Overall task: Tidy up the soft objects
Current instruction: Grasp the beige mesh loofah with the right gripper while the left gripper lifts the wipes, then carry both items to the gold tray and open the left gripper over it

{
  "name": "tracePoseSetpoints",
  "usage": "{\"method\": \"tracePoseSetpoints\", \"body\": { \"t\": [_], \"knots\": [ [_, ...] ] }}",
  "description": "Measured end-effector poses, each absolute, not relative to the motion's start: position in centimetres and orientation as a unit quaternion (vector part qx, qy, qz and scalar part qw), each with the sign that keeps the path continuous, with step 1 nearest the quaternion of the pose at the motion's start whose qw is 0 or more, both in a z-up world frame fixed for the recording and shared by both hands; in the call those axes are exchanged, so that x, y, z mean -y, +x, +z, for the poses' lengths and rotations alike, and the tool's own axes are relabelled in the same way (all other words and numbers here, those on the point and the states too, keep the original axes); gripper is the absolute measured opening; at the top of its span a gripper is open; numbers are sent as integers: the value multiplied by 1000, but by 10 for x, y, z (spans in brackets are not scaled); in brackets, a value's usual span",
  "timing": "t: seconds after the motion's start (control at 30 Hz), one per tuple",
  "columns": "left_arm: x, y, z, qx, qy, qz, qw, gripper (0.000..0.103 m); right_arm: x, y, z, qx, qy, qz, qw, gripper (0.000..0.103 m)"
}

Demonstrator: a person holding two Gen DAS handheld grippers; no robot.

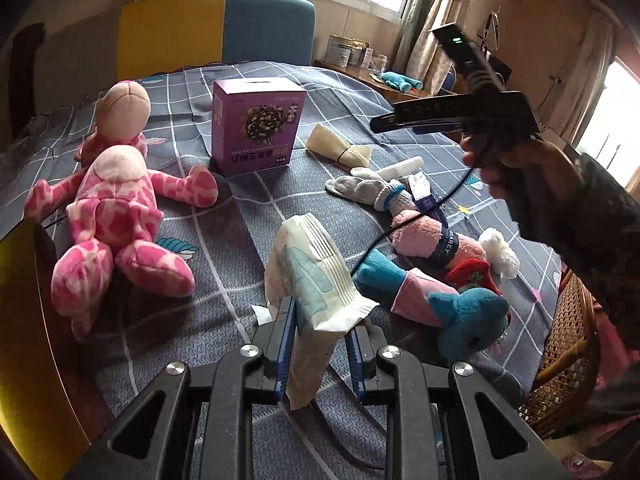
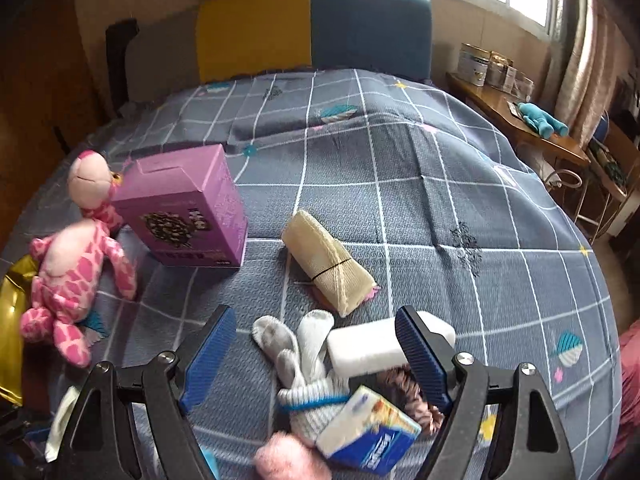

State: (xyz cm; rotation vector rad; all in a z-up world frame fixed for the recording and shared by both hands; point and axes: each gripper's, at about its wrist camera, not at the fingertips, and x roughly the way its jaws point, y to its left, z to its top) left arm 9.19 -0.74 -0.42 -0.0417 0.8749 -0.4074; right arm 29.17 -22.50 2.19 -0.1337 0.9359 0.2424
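My left gripper [image 1: 320,332] is shut on a white folded pad [image 1: 312,276], which stands upright between the blue pads. Ahead on the grey bedspread [image 2: 400,200] lie a pink spotted plush [image 1: 116,216], a purple box [image 1: 256,124], a beige rolled cloth [image 1: 338,148] and a pile with white gloves [image 1: 360,188], a pink fuzzy sock [image 1: 420,236] and a blue plush [image 1: 468,320]. A hand holds my right gripper [image 1: 384,124] above that pile. In the right wrist view my right gripper [image 2: 316,344] is open over the white gloves [image 2: 296,344], a white block [image 2: 372,344] and a tissue pack [image 2: 368,428], gripping nothing.
A yellow and blue headboard [image 2: 312,28] stands at the far end of the bed. A wooden side table [image 2: 520,120] on the right carries tins and a blue toy. A wicker chair [image 1: 568,344] is at the bed's right edge, and a gold object [image 2: 12,320] at its left.
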Motion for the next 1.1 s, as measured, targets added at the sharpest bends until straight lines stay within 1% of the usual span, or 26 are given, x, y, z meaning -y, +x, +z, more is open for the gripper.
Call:
{"method": "tracePoseSetpoints", "body": {
  "t": [0.17, 0.27, 0.3, 0.33, 0.37, 0.4, 0.43, 0.47, 0.5, 0.57, 0.77, 0.93, 1.1],
  "knots": [
    [-7, 84, -5, -418, -46, -195, 886, 24, 203, 354, -15, -483, -155, 89, 857, 83],
    [-11, 84, -5, -416, -55, -195, 887, 24, 199, 377, -35, -506, -176, 83, 840, 82],
    [-12, 85, -5, -416, -59, -196, 886, 24, 198, 381, -42, -518, -180, 81, 833, 72],
    [-13, 85, -6, -415, -61, -197, 886, 24, 198, 383, -48, -526, -180, 83, 827, 58],
    [-13, 85, -6, -414, -64, -197, 886, 24, 199, 383, -51, -531, -175, 90, 824, 48],
    [-14, 85, -7, -414, -67, -198, 886, 24, 200, 380, -49, -525, -176, 89, 828, 43],
    [-15, 86, -7, -413, -71, -197, 886, 24, 201, 377, -45, -517, -178, 87, 833, 32],
    [-16, 86, -7, -412, -74, -197, 886, 24, 204, 371, -37, -506, -175, 79, 841, 11],
    [-17, 86, -7, -412, -77, -197, 886, 24, 209, 367, -29, -500, -161, 76, 847, 7],
    [-18, 85, -7, -411, -82, -196, 886, 23, 214, 354, -10, -483, -145, 78, 860, 5],
    [-22, 77, -2, -411, -98, -198, 885, 23, 206, 298, 26, -451, -158, 125, 870, 3],
    [-23, 59, 6, -406, -103, -202, 885, 23, 206, 258, 38, -447, -145, 158, 868, 2],
    [-27, 44, 13, -403, -104, -200, 887, 23, 223, 260, 40, -442, -131, 140, 876, 3]
  ]
}}
